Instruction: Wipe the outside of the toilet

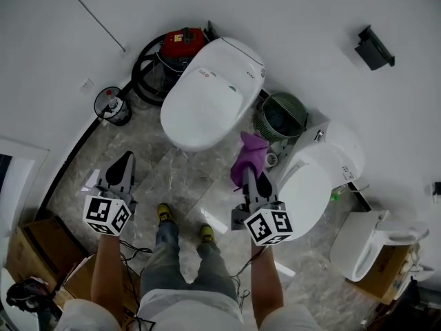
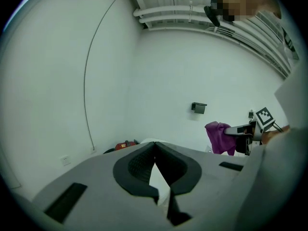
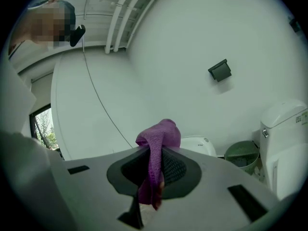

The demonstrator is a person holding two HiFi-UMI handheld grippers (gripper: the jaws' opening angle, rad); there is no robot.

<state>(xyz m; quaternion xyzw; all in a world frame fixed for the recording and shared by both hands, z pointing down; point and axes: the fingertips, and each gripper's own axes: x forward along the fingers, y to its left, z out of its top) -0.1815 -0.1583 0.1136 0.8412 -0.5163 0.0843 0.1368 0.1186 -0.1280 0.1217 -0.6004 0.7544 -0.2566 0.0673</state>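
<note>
While the right tool (image 1: pixel 256 183) pinches a purple cloth (image 3: pixel 159 138) between its jaws, the left tool (image 2: pixel 155 146) is closed tip to tip on nothing. The cloth hangs over the marble floor (image 1: pixel 172 178), just short of the white toilet (image 1: pixel 210 95), whose lid is down. A second toilet (image 1: pixel 313 178) and a green wastebasket (image 1: pixel 281 116) stand beside it along the floor's far edge. Wiping seems not yet begun. The next move calls for pressing the cloth flat against the lid or bowl side.
</note>
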